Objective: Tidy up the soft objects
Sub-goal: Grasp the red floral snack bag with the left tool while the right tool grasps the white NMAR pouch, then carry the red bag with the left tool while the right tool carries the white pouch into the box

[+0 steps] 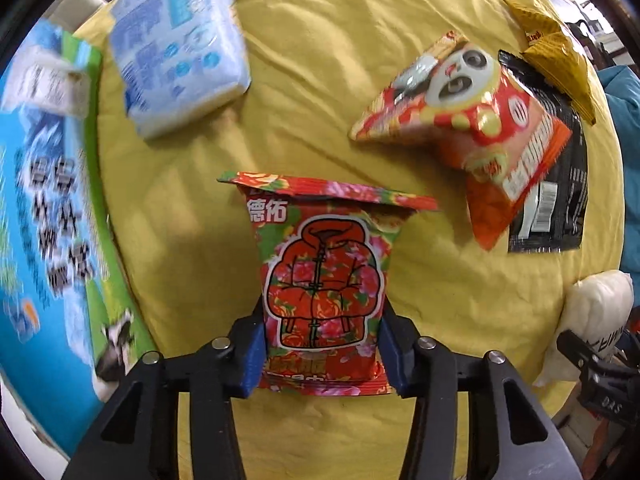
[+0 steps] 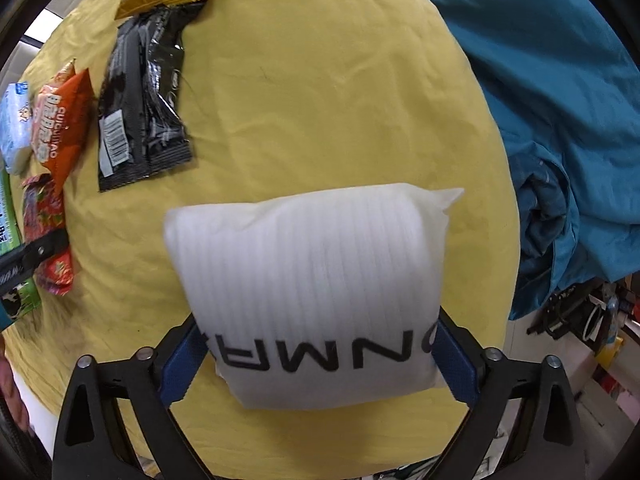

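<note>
Your left gripper [image 1: 322, 344] clamps the floral pack [image 1: 326, 280] and your right gripper [image 2: 320, 354] the white pouch [image 2: 312, 280], both seemingly lifted for sorting.

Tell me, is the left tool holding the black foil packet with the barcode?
No, the left tool grips the red floral snack bag; the black foil packet lies apart on the yellow cloth.

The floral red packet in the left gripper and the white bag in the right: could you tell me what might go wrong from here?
1. The floral red packet is pinched only at its lower end by the left gripper, so it could slip or crumple.
2. The white bag bulges past the right gripper and may squeeze out.
</note>
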The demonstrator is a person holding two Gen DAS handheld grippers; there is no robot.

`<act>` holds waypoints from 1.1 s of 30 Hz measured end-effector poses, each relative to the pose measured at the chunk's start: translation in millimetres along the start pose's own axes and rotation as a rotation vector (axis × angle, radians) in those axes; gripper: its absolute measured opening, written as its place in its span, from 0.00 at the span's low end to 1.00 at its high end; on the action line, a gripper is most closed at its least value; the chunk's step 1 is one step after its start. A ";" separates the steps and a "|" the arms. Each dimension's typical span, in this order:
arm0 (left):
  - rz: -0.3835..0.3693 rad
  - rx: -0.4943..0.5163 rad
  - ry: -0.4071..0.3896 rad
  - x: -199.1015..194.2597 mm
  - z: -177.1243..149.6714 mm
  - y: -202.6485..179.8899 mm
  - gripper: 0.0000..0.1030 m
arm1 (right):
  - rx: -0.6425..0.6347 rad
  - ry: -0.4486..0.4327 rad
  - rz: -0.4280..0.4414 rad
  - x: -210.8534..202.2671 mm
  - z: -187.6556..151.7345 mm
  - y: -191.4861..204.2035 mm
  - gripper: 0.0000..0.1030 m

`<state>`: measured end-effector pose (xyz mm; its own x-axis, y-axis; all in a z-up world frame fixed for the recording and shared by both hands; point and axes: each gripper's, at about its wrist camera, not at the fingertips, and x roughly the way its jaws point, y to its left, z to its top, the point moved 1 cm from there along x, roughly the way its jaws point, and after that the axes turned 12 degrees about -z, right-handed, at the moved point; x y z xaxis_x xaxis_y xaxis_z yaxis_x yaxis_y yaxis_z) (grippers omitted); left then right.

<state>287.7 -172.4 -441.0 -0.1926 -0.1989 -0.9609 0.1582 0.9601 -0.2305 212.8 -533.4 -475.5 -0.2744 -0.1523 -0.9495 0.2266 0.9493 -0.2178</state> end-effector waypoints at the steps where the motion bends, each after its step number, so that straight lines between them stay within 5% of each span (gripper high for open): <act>1: 0.002 -0.008 -0.004 1.2 -3.5 0.4 0.43 | 0.007 0.000 -0.002 0.2 -0.4 -1.7 0.91; 10: -0.047 -0.149 0.017 16.5 -49.0 13.3 0.44 | 0.037 0.021 0.079 -6.6 -0.5 -1.4 0.81; 21: 0.031 -0.059 -0.039 48.5 -42.8 19.7 0.40 | 0.005 -0.015 -0.002 -22.0 -7.0 18.0 0.73; 33: 0.010 -0.007 -0.214 -59.1 -80.0 -6.3 0.40 | -0.044 -0.124 0.117 -88.5 -38.3 36.7 0.68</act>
<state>220.6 -150.9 -370.5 0.0191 -0.2257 -0.9740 0.1524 0.9635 -0.2202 209.7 -474.5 -390.8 -0.1305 -0.0701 -0.9890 0.2082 0.9733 -0.0965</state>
